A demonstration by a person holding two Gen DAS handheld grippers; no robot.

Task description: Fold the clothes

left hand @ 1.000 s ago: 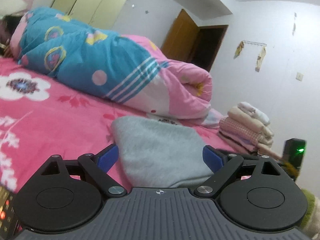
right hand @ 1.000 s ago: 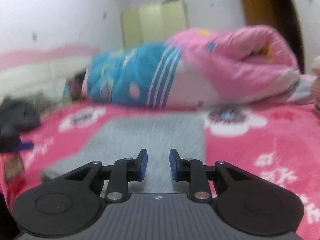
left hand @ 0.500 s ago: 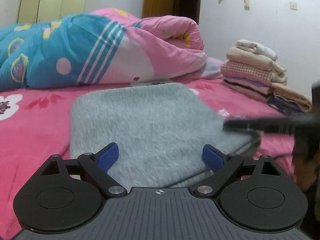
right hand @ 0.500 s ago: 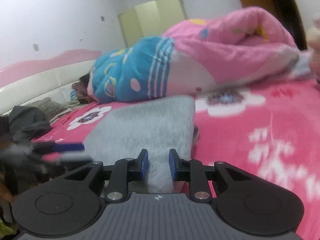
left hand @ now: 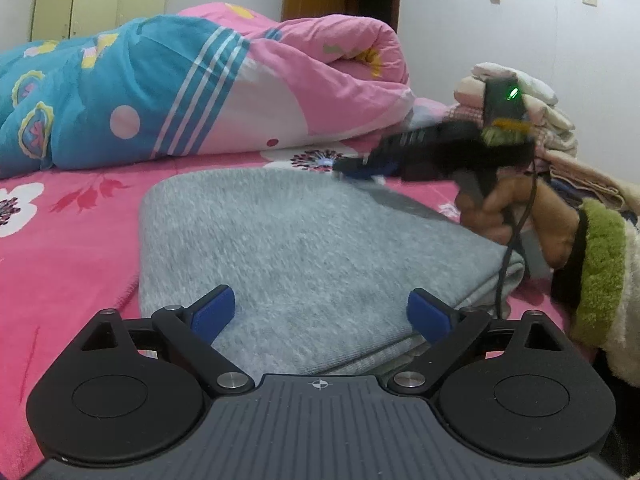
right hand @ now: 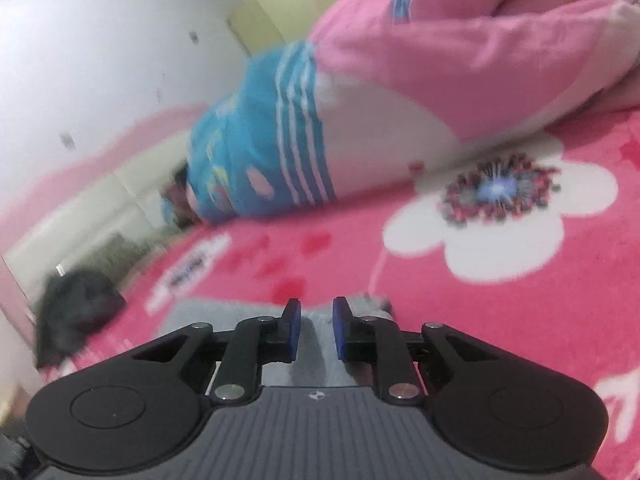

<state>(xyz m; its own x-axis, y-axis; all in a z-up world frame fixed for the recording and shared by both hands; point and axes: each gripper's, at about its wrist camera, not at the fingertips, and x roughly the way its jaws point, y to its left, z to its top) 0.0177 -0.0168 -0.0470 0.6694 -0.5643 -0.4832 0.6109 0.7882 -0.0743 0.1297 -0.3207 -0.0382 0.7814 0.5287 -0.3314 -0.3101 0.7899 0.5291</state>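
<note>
Left gripper (left hand: 320, 312): jaws spread wide, nothing between them, poised low over the near edge of the grey garment (left hand: 304, 248). Right gripper (right hand: 313, 326): jaws drawn close with a narrow gap showing; grey cloth lies at and under the tips, but the blurred view does not settle whether any of it is pinched. In the left wrist view the right gripper (left hand: 362, 168) reaches in over the far right corner of the garment, held by a hand (left hand: 516, 216) in a green-cuffed sleeve (left hand: 600, 268).

Grey garment: lies flat on the pink flowered bed (left hand: 68, 232), near its front edge, as a compact rounded rectangle. Several layers show along its near right edge, so it is judged to be folded at least once.

Surroundings: a rolled pink and blue quilt (left hand: 192, 88) lies across the middle of the bed behind the garment. A stack of folded clothes (left hand: 560, 120) stands at the far right edge of the bed. A dark heap (right hand: 76, 316), too blurred to identify, lies toward the left edge in the right wrist view.

Progress: the stack suggests that several pieces are finished. The grey piece fits two stages: one more fold to come, or a finished bundle about to be lifted toward the stack. The pictures do not decide between them.
</note>
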